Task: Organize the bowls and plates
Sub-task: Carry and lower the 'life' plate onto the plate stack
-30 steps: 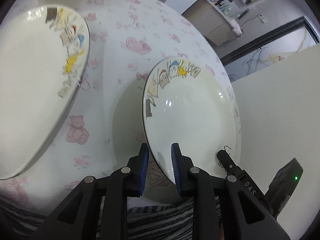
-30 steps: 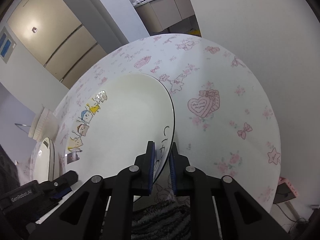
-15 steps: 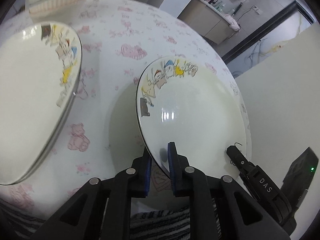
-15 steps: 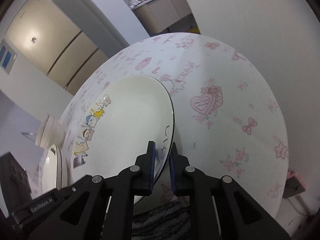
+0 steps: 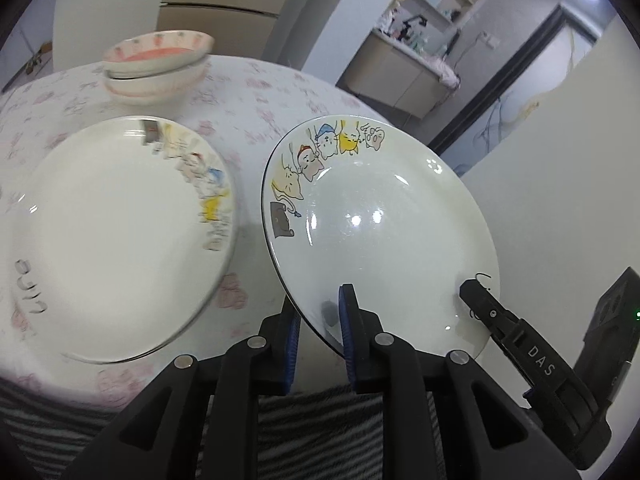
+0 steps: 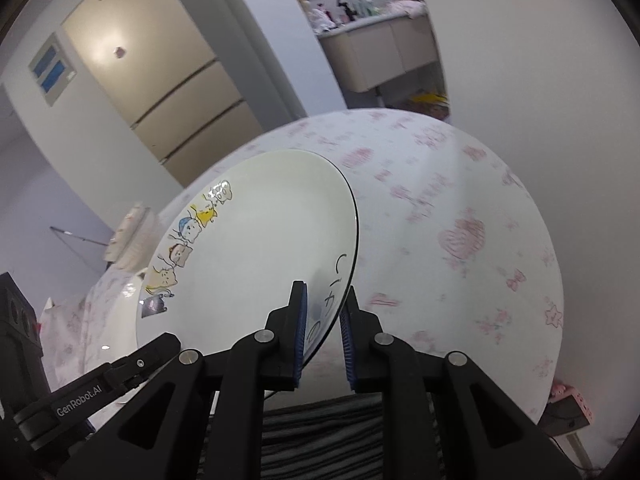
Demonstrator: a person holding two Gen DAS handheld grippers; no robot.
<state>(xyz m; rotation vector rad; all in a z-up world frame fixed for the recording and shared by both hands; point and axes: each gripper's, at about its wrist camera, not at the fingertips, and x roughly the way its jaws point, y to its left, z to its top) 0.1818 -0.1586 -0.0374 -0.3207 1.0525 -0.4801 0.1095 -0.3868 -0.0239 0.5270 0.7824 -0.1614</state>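
A white plate with cartoon cats [image 5: 384,224] is held off the round table, tilted. My left gripper [image 5: 318,332] is shut on its near rim. My right gripper [image 6: 323,332] is shut on the same plate's [image 6: 256,248] other edge; it shows as a black finger at the right in the left wrist view [image 5: 492,312]. A second cat plate [image 5: 116,236] lies flat on the table to the left. Two stacked pink-and-white bowls [image 5: 158,66] stand at the table's far side.
The round table [image 6: 460,216] has a white cloth with pink prints. A striped cloth [image 5: 320,432] hangs below the near edge. A white wall [image 6: 540,80] stands close on the right. A fridge [image 6: 152,72] and a cabinet [image 6: 380,52] are behind.
Both grippers have lifted the held plate up from the table and tilted the views up. The stacked bowls have come into the left wrist view.
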